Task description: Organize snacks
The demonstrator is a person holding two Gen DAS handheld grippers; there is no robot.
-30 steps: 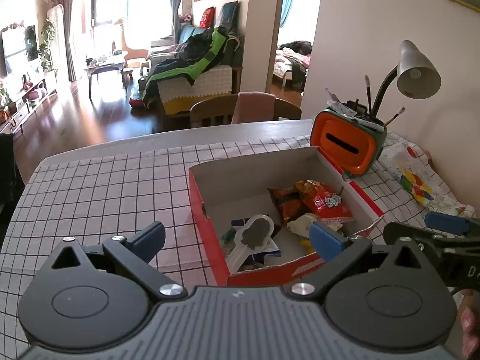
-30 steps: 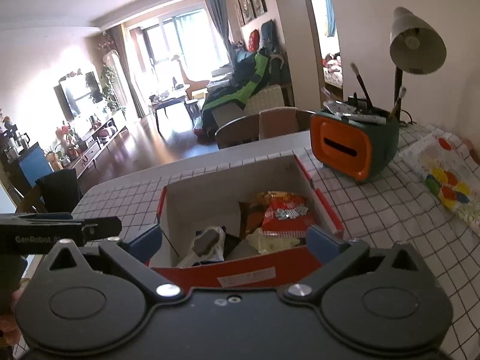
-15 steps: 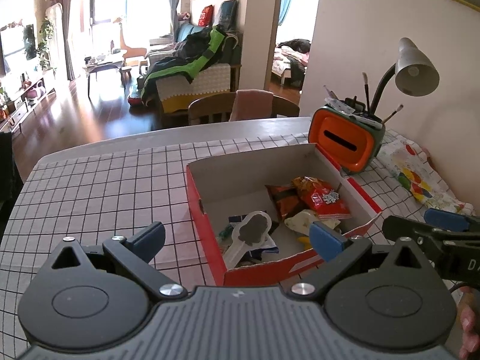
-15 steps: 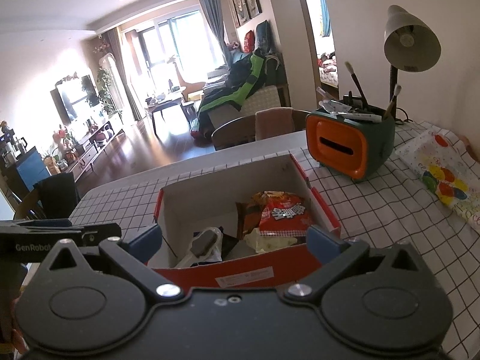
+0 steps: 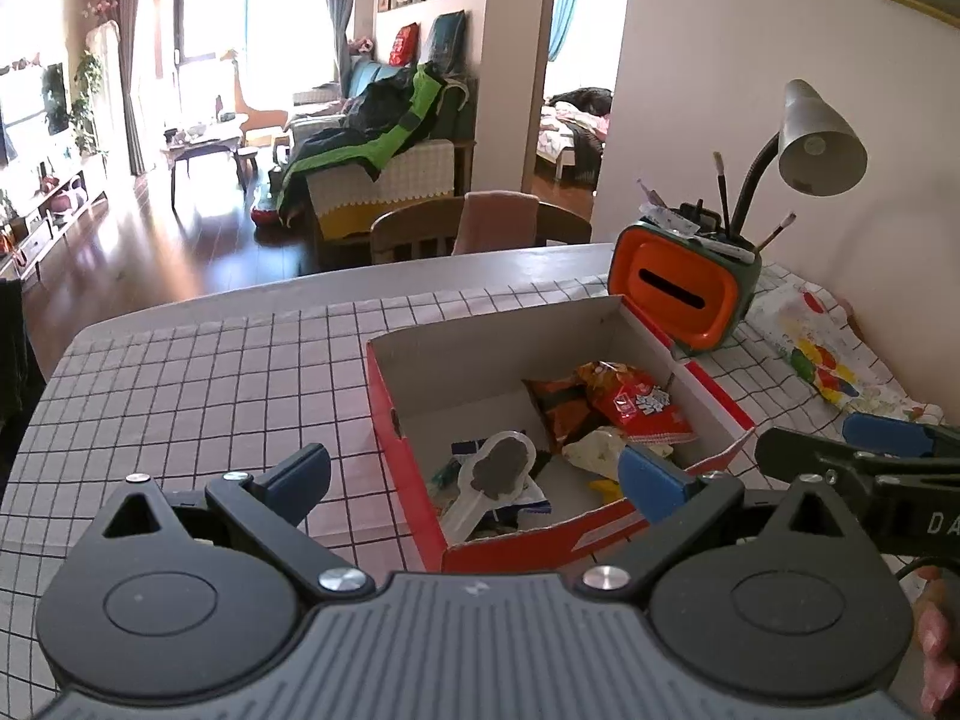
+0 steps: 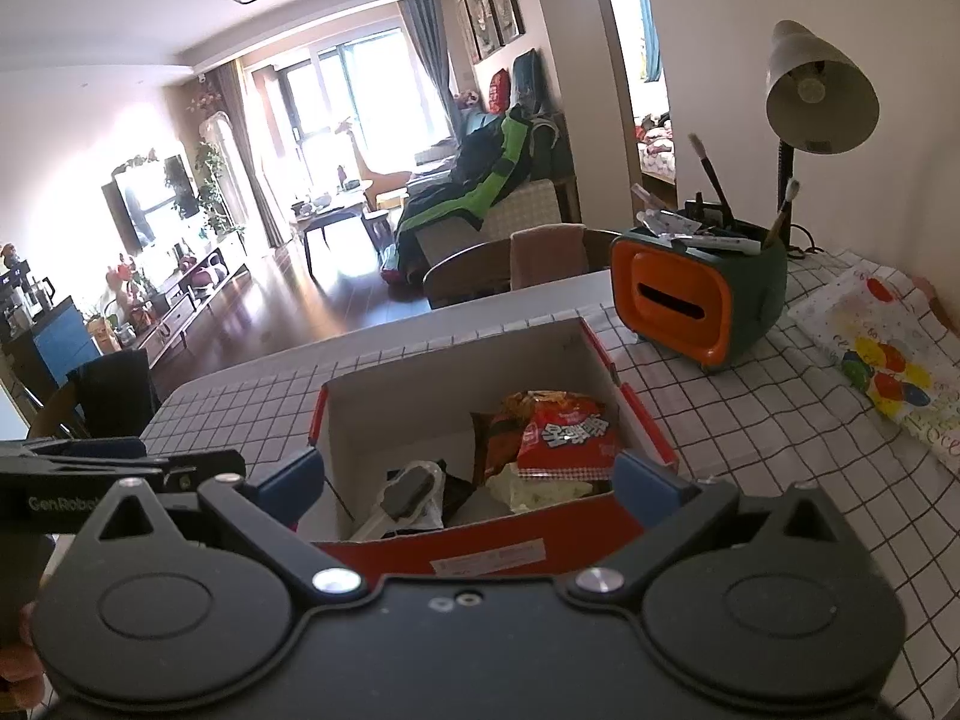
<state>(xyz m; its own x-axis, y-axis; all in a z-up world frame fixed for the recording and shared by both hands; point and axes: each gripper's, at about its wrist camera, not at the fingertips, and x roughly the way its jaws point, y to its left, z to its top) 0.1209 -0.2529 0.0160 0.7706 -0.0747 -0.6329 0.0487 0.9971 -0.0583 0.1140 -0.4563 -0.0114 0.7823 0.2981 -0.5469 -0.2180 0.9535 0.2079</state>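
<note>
Red box [image 5: 540, 534], counter centre: holds red snack packet [image 5: 636, 405] at 2 o'clock, white pouch [image 5: 492, 474] at 7. Both grippers' jaws released, empty. No loose snacks visible; task seemingly near complete.

We see box [image 5: 420, 498] top open; table [image 5: 210, 384] left clear; organizer [image 5: 684, 294], lamp [image 5: 822, 144] block far right.

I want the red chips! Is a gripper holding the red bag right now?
No, the red bag lies in the box, and both grippers' jaws are open and empty.
</note>
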